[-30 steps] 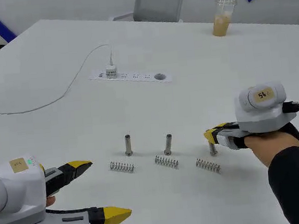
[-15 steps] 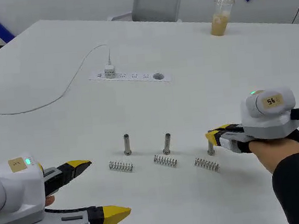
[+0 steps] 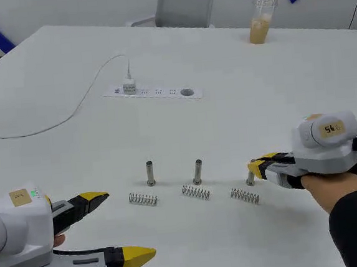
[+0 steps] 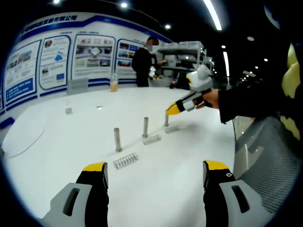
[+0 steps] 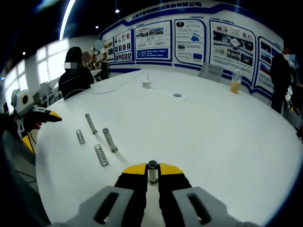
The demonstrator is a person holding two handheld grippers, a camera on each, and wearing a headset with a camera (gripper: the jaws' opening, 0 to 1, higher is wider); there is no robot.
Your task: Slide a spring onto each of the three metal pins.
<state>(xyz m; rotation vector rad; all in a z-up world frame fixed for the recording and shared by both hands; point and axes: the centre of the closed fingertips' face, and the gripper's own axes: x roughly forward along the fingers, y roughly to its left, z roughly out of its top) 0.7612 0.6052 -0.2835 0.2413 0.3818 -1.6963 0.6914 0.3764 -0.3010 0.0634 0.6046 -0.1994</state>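
**Right claw clamps the end pin, three springs waiting**

Head view first. The right gripper (image 3: 259, 166) comes in low from the side, its claw pressed together on the right pin (image 3: 250, 178), which stands on the white table (image 3: 287, 86). My read is that it's pinching that pin to steady or lift it, so a spring can be fed over the top. The right spring (image 3: 244, 196) lies flat just in front of it. The middle spring (image 3: 196, 192) and left spring (image 3: 143, 199) lie the same way before the middle pin (image 3: 197, 171) and left pin (image 3: 150, 173). Nothing is threaded yet.

The left gripper (image 3: 121, 225) hovers near the row, claw spread and holding nothing, likely kept free to fetch a spring. Far back sit a power strip (image 3: 156, 92), its cable (image 3: 70, 115) and a drink cup (image 3: 258, 23), all well apart from the work.

Over to the left gripper view. The spread jaws frame the whole row, with the left spring nearest. There's bare table between, so it's a clean run in.

Right gripper view now. The yellow tips sit tight either side of the pin, its top poking up between them. One snag, I'd say: with the jaws that close under the top, a spring may catch on them rather than drop fully down.
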